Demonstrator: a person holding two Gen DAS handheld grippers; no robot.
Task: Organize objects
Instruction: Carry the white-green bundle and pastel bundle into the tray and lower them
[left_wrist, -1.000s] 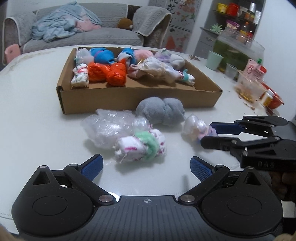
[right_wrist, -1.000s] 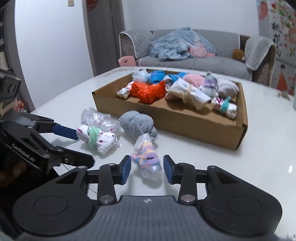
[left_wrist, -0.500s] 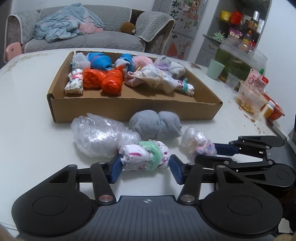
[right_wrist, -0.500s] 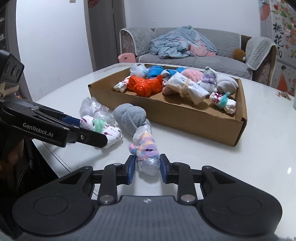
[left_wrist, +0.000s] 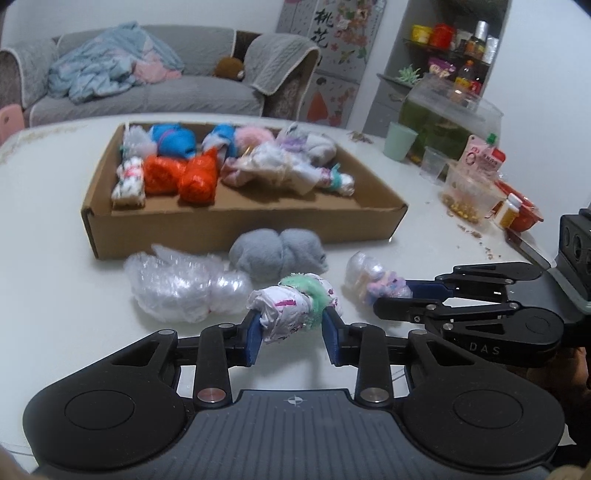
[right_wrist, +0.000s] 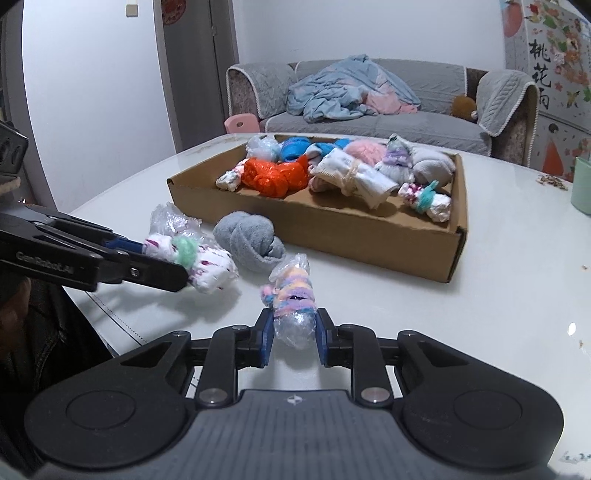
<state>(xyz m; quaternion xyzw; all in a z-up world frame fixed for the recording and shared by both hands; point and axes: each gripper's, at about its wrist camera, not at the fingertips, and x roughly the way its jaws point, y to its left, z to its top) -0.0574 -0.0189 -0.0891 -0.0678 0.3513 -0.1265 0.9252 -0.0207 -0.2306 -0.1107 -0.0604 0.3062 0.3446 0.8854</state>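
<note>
On the white table (left_wrist: 55, 206), at 6 o'clock of the cardboard box (left_wrist: 236, 225): left gripper (left_wrist: 291, 334) closing, pads against a white sock bundle (left_wrist: 291, 308); right gripper (right_wrist: 293, 338) clamped tight on a pastel wrapped bundle (right_wrist: 293, 295).

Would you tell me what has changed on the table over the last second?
The left gripper, open before, is closing its jaws on the white sock bundle with the green band. The right gripper has shut on the pastel bagged bundle. The grey sock ball, clear bag and cardboard box stayed put.
</note>
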